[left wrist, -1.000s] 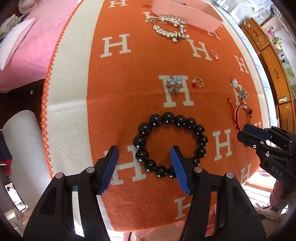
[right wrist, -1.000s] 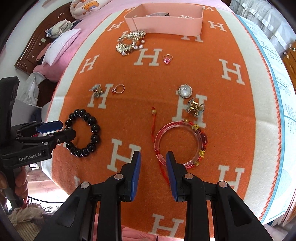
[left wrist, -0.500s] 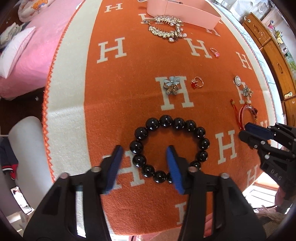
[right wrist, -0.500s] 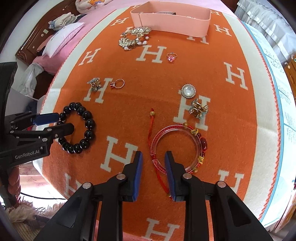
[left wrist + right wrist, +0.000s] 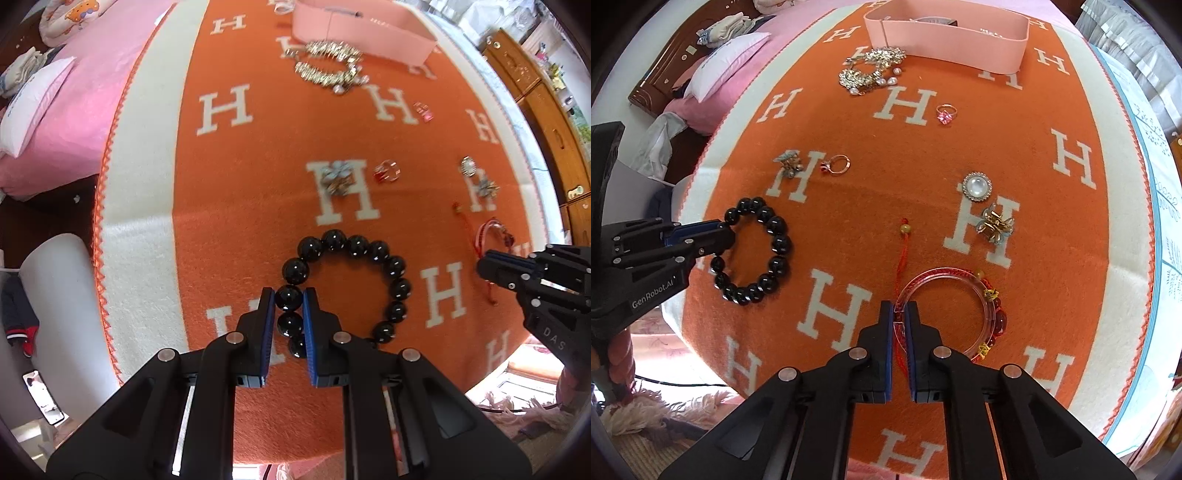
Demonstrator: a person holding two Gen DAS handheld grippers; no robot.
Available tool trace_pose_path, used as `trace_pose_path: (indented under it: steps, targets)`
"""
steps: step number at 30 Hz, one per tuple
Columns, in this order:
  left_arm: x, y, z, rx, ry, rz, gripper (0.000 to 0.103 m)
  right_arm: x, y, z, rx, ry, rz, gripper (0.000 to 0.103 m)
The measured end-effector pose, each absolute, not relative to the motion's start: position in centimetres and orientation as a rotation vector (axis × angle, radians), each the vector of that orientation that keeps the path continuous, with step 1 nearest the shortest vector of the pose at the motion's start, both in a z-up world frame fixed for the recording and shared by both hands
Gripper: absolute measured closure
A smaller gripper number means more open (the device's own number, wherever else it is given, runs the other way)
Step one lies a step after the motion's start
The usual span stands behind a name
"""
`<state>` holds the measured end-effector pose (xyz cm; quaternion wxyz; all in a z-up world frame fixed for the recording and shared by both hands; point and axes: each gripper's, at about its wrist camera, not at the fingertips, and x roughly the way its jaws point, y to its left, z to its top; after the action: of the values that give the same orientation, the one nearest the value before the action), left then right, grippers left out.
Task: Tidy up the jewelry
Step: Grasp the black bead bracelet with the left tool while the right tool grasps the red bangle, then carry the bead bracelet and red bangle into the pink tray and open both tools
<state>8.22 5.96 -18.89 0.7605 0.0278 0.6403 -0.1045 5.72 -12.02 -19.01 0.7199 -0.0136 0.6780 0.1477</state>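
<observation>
A black bead bracelet point(image 5: 354, 273) lies on the orange H-patterned blanket point(image 5: 240, 192). My left gripper point(image 5: 289, 299) is shut on its left-side beads; it also shows in the right wrist view point(image 5: 716, 236). A clear pink bangle with red cord point(image 5: 955, 314) lies near the front. My right gripper point(image 5: 900, 314) is shut on the bangle's left rim; it also shows in the left wrist view point(image 5: 491, 262). A pink box point(image 5: 945, 37) stands at the far edge.
Loose pieces lie on the blanket: a sparkly necklace point(image 5: 868, 72), a pink-stone ring point(image 5: 945, 114), a red-stone ring point(image 5: 836, 164), a blue brooch point(image 5: 788, 162), a round pearl brooch point(image 5: 977, 186), a gold clip point(image 5: 995, 225). A pink bed point(image 5: 66, 110) lies to the left.
Both grippers have moved forward and closed: the left onto the black bead bracelet, the right onto the pink bangle's rim.
</observation>
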Motion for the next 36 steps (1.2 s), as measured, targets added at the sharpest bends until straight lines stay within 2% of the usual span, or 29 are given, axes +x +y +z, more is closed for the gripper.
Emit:
trace_pose_path:
  steps: [15,27,36]
  targets:
    - [11.2,4.0,-9.2,-0.054,1.204,-0.367,0.091,10.5,-13.8,-10.3,0.107,1.368,0.361,0.097]
    - [18.5,2.2,-0.5,-0.096,1.034,-0.405,0.091,17.7,-15.7,-2.5,0.165,1.201,0.383,0.097]
    - [26.6,1.3,0.9,-0.144,1.05,-0.384,0.091,25.3,-16.1,-1.0,0.187,1.13,0.405,0.097]
